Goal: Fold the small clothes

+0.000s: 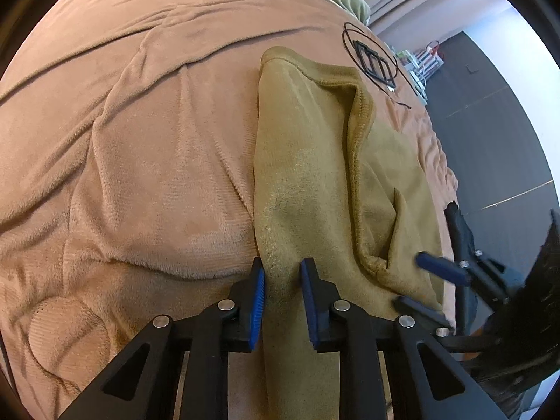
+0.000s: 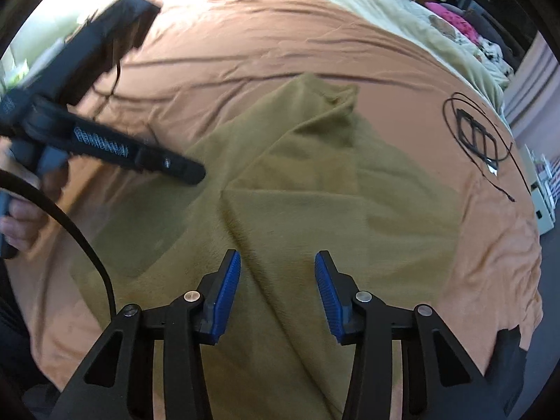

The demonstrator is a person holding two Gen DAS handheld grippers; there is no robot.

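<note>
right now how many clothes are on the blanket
1: an olive garment lying on the brown blanket near its edge, with both grippers over its near end. Others may lie outside both views.

olive garment (image 1: 301, 182), tan blanket (image 1: 140, 140), seemingly quilted

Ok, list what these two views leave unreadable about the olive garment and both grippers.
- Olive garment: near end cut off by the left wrist view's bottom edge; type unclear.
- Left gripper: cloth between the fingers hides pad contact.
- Right gripper: its view is motion-blurred; whether its fingers touch the cloth is unclear.
</note>
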